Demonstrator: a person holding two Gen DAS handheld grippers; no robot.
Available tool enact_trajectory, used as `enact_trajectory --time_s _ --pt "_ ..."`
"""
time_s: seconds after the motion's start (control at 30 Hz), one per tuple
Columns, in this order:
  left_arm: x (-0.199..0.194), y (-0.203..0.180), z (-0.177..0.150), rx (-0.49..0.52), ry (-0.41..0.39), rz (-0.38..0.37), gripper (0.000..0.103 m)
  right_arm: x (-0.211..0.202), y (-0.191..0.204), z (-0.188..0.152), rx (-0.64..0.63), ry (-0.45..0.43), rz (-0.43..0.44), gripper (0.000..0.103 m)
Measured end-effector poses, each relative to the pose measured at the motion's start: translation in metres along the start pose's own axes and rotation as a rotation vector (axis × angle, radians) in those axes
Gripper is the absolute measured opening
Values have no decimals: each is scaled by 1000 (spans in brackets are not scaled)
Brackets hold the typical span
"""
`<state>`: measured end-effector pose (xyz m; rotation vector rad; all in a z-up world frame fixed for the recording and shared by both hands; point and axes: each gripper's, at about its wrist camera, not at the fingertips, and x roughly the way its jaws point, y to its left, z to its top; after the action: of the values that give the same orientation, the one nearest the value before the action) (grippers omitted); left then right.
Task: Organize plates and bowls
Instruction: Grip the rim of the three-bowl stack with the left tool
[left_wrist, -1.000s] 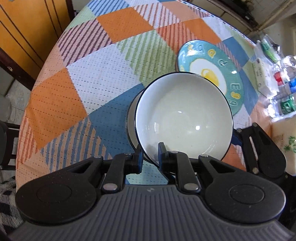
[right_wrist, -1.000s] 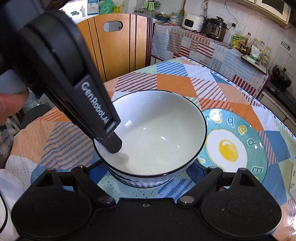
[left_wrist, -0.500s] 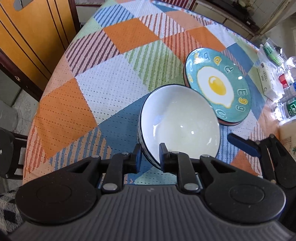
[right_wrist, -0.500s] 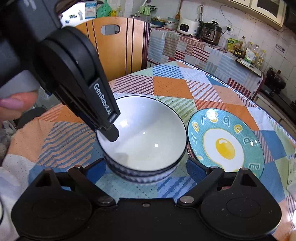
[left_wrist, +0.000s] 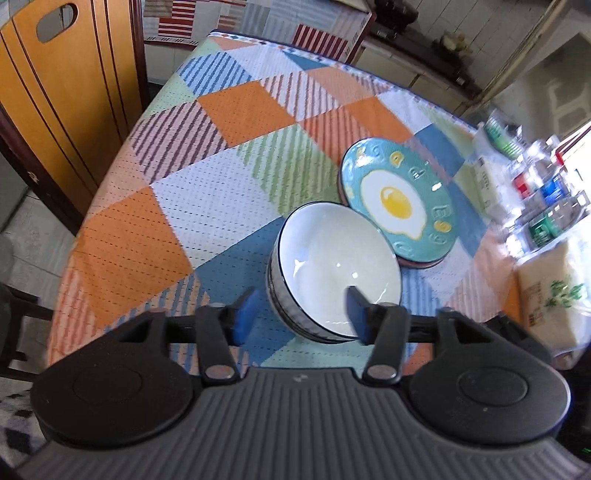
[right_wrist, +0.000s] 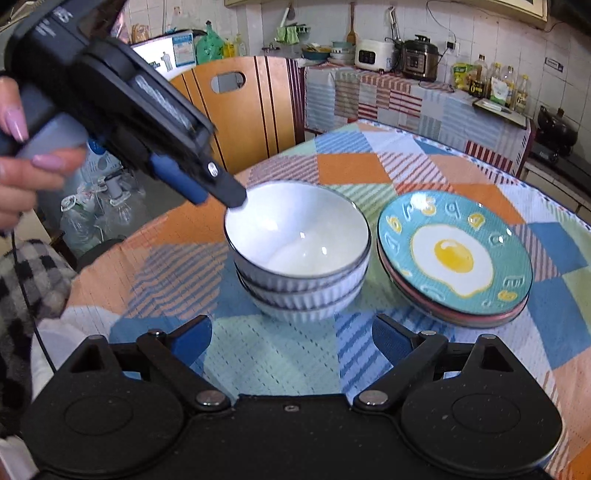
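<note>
Now the left gripper (left_wrist: 299, 314) is released: its two blue-padded fingers (left_wrist: 243, 314) stand wide apart and nothing is between them. In the left wrist view one finger is on each side of the near rim of the bowl stack (left_wrist: 334, 277), but they do not touch it. In the right wrist view the left gripper (right_wrist: 221, 192) comes from the upper left, held by a hand (right_wrist: 22, 166) with pink nails, and its tip hangs over the far left rim of the bowls.

The bowl stack (right_wrist: 299, 254) stands on the table, on the patchwork tablecloth (right_wrist: 277, 354). It is three white bowls with dark rims and ribbed outsides, nested one in the other, and the top one is empty. Just beside it, on its right side in the right wrist view, lies the plate stack (right_wrist: 454, 254). The top plate is teal with a fried egg picture and raised letters; under it I can see reddish edges of other plates. The two stacks are very near; I cannot tell whether they touch.

The right gripper (right_wrist: 291, 339) is also released, its fingers spread wide, low over the cloth in front of the bowls and apart from them.

Behind the table stands a wooden chair (right_wrist: 243, 110).
</note>
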<state>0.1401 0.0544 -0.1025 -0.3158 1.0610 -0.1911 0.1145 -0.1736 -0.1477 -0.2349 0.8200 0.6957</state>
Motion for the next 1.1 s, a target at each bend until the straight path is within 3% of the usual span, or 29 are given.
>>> enact_trajectory --time_s 0.17,0.37,0.5,0.77,0.87,0.93,1.1 --pt "10 10 -5 31 -2 -7 66 22 -13 -15 66 19 27 96" --pt "41 29 -2 -42 36 -62 67 54 -11 -18 14 -6 16 96" --pt "63 42 -1 -114 60 -139 69 73 -8 -14 -25 -52 17 96" --pt "90 51 -6 -143 81 -149 67 94 -17 -8 47 -107 58 96" --pt "94 50 -5 -158 62 -148 59 102 -19 -7 62 -102 72 97" --pt "98 48 -5 -161 68 -154 43 106 -16 -5 49 -103 64 99" --pt "95 39 -9 -162 49 -120 41 105 -15 -10 43 -127 58 99"
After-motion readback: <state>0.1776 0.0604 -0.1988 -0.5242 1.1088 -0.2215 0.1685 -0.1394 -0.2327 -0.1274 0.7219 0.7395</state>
